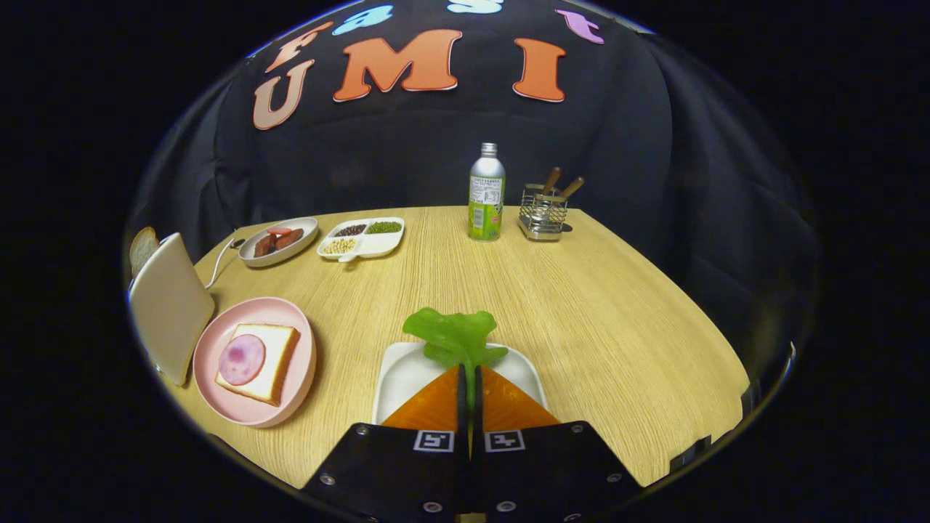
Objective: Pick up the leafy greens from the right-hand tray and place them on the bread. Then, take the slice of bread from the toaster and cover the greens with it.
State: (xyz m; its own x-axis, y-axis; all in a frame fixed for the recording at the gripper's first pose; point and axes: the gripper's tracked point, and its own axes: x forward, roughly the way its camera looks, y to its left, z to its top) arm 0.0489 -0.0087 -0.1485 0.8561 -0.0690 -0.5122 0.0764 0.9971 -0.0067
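Note:
My gripper (468,374) is shut on the stem of the leafy greens (454,330), whose leaves stick out just ahead of the orange fingers (436,407). Below the fingers lies the white square tray (407,370). To the left sits a pink plate (211,349) with a bread slice (276,356) and a round ham slice (242,359) on top. Further left stands the cream toaster (168,305), and a second slice of bread (142,248) pokes out of its top.
At the back of the wooden table are a grey plate of sausage pieces (280,240), a white divided dish of grains (363,237), a green bottle (486,195) and a wire utensil holder (543,214). The toaster's white cord (218,265) runs beside the grey plate.

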